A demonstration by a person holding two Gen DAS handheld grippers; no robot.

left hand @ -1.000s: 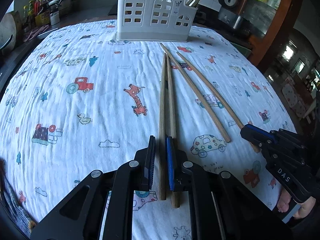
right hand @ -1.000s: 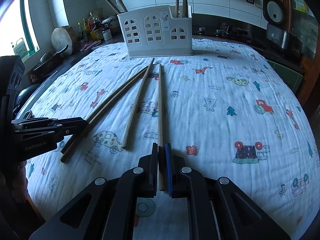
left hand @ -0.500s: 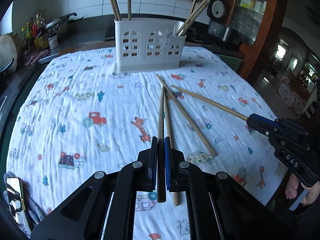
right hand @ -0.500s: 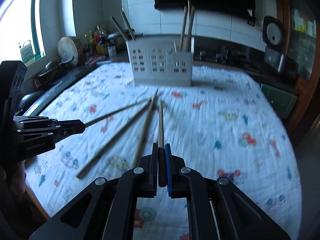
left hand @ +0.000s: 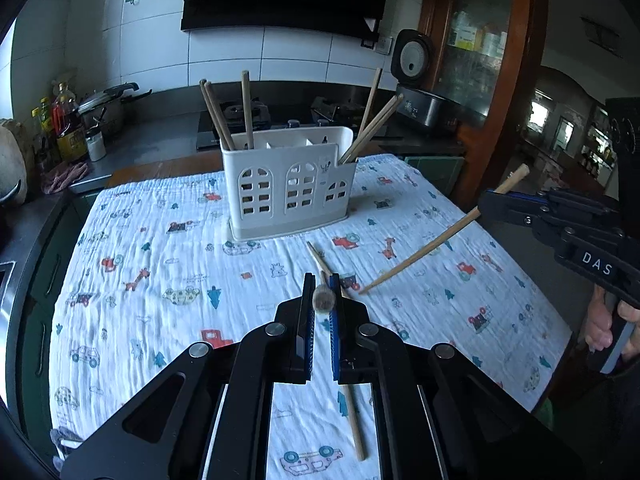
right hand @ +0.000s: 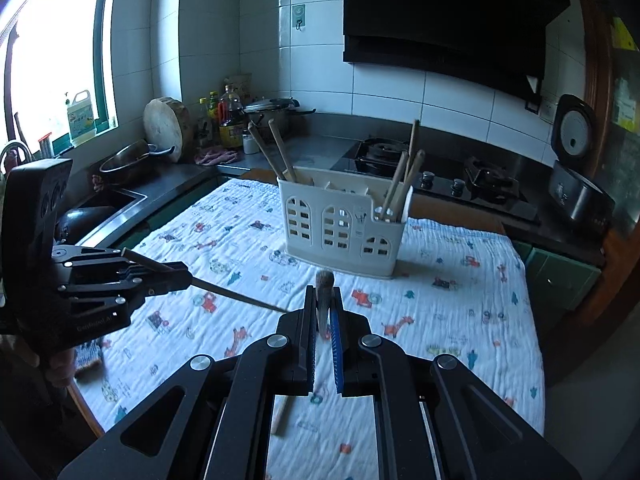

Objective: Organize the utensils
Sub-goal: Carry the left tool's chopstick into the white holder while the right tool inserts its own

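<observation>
A white utensil holder (left hand: 289,184) with arched cut-outs stands at the far side of the patterned cloth (left hand: 160,280) and holds several chopsticks; it also shows in the right wrist view (right hand: 340,226). My left gripper (left hand: 321,300) is shut on a dark chopstick (left hand: 324,299), lifted and seen end-on. My right gripper (right hand: 325,304) is shut on another chopstick (right hand: 324,292), also lifted; from the left wrist view this chopstick (left hand: 424,250) slants down toward the cloth. Two chopsticks (left hand: 352,412) still lie on the cloth under my left gripper.
A kitchen counter runs behind the table with oil bottles (right hand: 228,120), a pot (right hand: 272,106), a gas hob (right hand: 440,168) and a rice cooker (right hand: 576,184). A sink (right hand: 112,200) lies at the left. A wooden cabinet (left hand: 480,60) stands at the right.
Both grippers have risen well above the cloth, each carrying its chopstick off the table. The views now tilt up toward the holder and the kitchen wall.
</observation>
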